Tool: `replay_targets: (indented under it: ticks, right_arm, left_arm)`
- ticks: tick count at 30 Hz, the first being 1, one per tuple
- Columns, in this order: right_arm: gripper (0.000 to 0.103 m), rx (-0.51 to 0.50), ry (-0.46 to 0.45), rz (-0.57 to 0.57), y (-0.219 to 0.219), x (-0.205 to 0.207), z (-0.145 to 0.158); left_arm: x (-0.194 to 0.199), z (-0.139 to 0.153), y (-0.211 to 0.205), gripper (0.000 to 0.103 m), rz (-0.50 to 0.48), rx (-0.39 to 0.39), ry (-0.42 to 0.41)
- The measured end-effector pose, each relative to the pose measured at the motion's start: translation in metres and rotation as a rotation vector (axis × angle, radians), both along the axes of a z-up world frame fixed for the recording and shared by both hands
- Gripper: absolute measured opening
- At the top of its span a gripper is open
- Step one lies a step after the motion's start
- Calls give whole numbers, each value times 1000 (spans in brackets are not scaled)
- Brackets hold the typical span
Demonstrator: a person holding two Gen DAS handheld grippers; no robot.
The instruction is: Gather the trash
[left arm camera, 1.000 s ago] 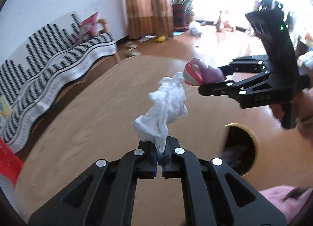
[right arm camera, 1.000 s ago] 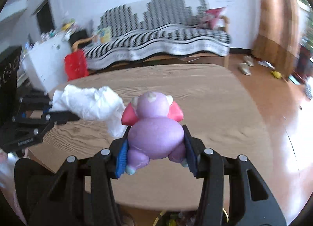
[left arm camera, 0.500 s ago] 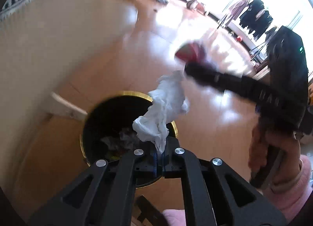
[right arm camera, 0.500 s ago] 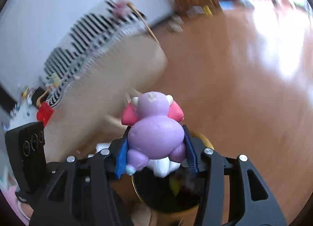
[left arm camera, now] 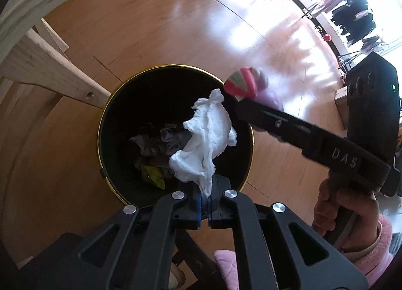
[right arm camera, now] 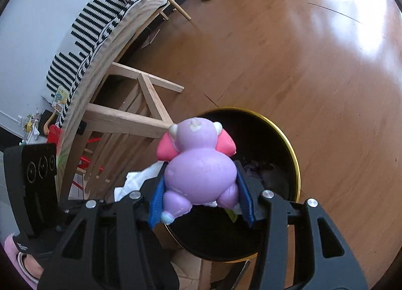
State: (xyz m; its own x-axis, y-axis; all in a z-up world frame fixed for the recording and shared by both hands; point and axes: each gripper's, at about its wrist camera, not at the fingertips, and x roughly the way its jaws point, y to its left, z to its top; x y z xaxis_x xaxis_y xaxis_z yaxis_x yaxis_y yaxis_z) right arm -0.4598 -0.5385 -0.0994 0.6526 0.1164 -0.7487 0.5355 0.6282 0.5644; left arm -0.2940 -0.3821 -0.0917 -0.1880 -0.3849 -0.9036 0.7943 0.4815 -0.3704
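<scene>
Left claw (left arm camera: 204, 204) is pinched tight on the tail of a crumpled white tissue (left arm camera: 206, 144), and the wad hangs right over the open mouth of the black bin (left arm camera: 113, 119) with the gold rim, which stands on the wooden floor (left arm camera: 176, 26). Down inside the bin sit grey paper scraps (left arm camera: 160, 141) and a yellow-green wrapper (left arm camera: 153, 174). Right claw (right arm camera: 201, 199) is clamped on both sides of a purple squishy toy (right arm camera: 199, 166) with pink ears, blue pads pressed into its flanks, and the toy hovers over the near-left part of the bin's rim (right arm camera: 289, 149). From the left wrist view the toy shows just beyond the tissue's top, near the bin's far-right rim, the two items close but whether they touch is unclear. A pale wooden desk's edge (right arm camera: 108, 46) and its frame stand just beside the bin, with a striped sofa (right arm camera: 83, 23) behind.
</scene>
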Motion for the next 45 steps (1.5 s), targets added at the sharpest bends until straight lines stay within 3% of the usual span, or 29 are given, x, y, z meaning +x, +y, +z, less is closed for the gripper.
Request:
replay_targets:
  ticks: [15,16,17,18,19,21,25,26,28,30,33,34,36,40,41,43,45]
  right_arm:
    - [50,-2,4,-17,5,19,3]
    - [53,-20,14,-31,6,19,5]
    - [66,-33,31,-46,6,19,5]
    - [77,-27,48,-57,6,20,4]
    - [93,-2,60,-76,4,20,2]
    - [93,18,66,-106,1,18,0]
    - [96,-41,133,-180,-3,14,12]
    - [96,-103,181,-196,-2,16,19]
    - [96,-355,312,-210,9,30,45]
    - [96,-537,309,-168,28,53,77]
    - [96,-625,224,-130,55,88,119]
    - [96,-644,184,-114,66,101,134]
    - [96,-706,89,-84,95,135,170]
    - [96,-865,-72,-66,165,197,232]
    - [96,-888,-148,-42,192,216,248]
    - [96,-875,-231,37,226,246,265]
    - [96,-840,-242,135,254,280,266]
  left_arm:
    - [0,8,0,2,2,-7,0]
    - [-1,8,0,3,7,1,-10]
    - [0,5,0,4,12,10,-11]
    - [0,4,-1,16,23,27,-9]
    - [0,2,-1,50,35,36,-7]
    - [-1,6,0,91,68,36,-42]
    - [-10,44,5,90,29,-31,-194]
    - [-11,61,9,90,25,-78,-222]
    - [-12,110,21,91,23,-203,-286]
    - [-6,159,40,96,38,-311,-378]
    - [19,220,84,97,176,-350,-623]
    - [35,235,105,97,260,-318,-723]
    - [62,248,136,97,381,-254,-826]
    - [134,247,222,97,627,-133,-849]
    - [146,244,239,97,675,-108,-852]
    - [168,234,274,97,776,-64,-868]
    - [185,220,301,97,840,-30,-847]
